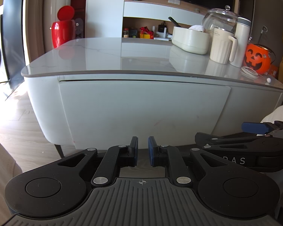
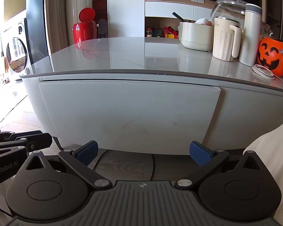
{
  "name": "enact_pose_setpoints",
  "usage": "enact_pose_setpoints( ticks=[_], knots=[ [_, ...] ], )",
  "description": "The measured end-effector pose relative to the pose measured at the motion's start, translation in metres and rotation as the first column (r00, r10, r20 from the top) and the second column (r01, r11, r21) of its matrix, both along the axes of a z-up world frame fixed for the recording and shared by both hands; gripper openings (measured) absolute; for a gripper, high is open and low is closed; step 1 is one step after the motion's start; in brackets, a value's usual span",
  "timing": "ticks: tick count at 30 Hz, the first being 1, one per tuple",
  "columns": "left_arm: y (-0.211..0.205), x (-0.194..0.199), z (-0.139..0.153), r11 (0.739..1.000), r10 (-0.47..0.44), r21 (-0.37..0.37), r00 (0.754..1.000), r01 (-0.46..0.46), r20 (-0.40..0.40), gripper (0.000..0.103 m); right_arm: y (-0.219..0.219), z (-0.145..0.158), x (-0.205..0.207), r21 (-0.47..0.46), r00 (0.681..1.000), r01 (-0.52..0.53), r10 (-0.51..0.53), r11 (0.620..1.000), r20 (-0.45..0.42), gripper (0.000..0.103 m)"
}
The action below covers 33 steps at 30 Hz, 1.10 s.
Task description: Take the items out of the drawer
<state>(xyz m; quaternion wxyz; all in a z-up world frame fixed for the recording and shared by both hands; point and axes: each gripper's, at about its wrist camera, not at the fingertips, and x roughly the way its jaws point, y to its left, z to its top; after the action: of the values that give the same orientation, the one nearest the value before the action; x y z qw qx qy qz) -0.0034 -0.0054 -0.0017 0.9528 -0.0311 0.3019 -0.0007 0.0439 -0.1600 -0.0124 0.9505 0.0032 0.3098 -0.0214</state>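
With my left hand-held gripper (image 1: 143,150) nearly together and the right hand-held gripper (image 2: 143,151) spread apart, both empty, I should hook the flat white handle-less drawer front (image 2: 126,113) squarely along its top gap.

One drawer front (image 2: 126,116), shut, in table (image 2: 122,56). Far right on tabletop: one cream bowl (image 2: 197,35), one cream jug (image 2: 225,39), one glass jar (image 2: 229,7), one tall flask (image 2: 251,34), one pumpkin bucket (image 2: 274,56), one loose lid (image 2: 264,71). Far left: one red bin (image 2: 85,31).
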Motion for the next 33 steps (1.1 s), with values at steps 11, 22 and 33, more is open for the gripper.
enact_pose_setpoints(
  ticks=[11,22,33],
  knots=[
    [0.0004,-0.0001,0.0001,1.000,0.002,-0.001,1.000,-0.002,0.000,0.014,-0.0003,-0.0001,0.0002,0.000,1.000,0.003,-0.003,1.000,0.000,0.103],
    [0.0010,-0.0002,-0.0001,1.000,0.003,-0.001,1.000,-0.003,0.000,0.014,0.0003,-0.0005,-0.0010,0.000,1.000,0.008,-0.008,1.000,-0.003,0.103],
    [0.0005,-0.0003,0.0010,1.000,0.004,-0.002,1.000,-0.004,0.000,0.014,0.0007,-0.0014,-0.0018,-0.001,1.000,0.014,-0.014,1.000,-0.005,0.103]
  ],
)
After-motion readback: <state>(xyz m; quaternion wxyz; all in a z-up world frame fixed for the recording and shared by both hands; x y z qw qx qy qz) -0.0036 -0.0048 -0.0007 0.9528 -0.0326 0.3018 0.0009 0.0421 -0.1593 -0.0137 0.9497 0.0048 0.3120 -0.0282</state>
